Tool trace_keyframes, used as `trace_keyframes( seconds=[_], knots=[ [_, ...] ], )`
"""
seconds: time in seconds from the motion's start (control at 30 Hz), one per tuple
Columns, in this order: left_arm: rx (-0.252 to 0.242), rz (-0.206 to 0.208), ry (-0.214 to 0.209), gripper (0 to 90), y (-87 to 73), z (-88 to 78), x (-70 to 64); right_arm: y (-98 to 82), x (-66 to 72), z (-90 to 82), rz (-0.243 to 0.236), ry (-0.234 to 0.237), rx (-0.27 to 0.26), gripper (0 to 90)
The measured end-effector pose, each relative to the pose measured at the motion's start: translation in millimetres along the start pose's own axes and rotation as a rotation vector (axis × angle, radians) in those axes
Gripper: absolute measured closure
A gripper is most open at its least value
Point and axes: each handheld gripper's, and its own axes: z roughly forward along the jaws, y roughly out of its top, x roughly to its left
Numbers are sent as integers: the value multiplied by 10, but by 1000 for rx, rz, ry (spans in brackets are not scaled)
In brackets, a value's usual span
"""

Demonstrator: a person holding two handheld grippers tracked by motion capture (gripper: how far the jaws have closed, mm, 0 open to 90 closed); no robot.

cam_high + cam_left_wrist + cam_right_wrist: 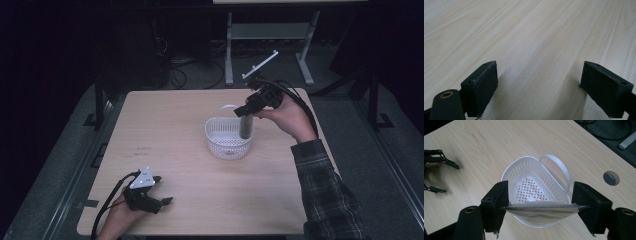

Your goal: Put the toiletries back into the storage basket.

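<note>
— Wood-grain laminate, pale and smooth, covers the table [165,130]. Right of its middle stands a white plastic basket [228,138], rounded, with slotted walls, a perforated floor and a loop handle at its far side.

— And the grey pouch [246,127]?

— It hangs upright over the basket's right part, its lower end already inside the rim. The right tongs [245,113] pinch its flat top seam [544,207] edge to edge between the black pads.

— What might go wrong?

— I'd judge the grip is narrow: the pouch could swing, catch the rim and tip the light basket, or slip early.

— The left tongs [161,192]?

— Spread apart, clasping nothing, resting low at the near left.
</note>
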Motion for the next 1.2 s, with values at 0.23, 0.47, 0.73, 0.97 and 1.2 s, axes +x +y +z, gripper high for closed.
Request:
trace_keyframes(
  seconds=[0.23, 0.47, 0.73, 0.97, 1.2],
  knots=[
    [0, 4, 1, 131, 0, 0, 1, -26, -11, 90, 1, 0, 9, 298],
    [4, 8, 1, 131, 0, -3, 1, -41, -17, 167, 1, 3, 14, 298],
    [3, 9, 1, 131, -1, -3, -1, -79, -43, 269, 9, 4, 22, 297],
    [2, 10, 0, 131, 0, -2, -2, -131, -73, 365, 22, 7, 32, 297],
    [2, 11, 0, 131, -1, -2, -2, -162, -95, 429, 28, 11, 38, 297]
  ],
)
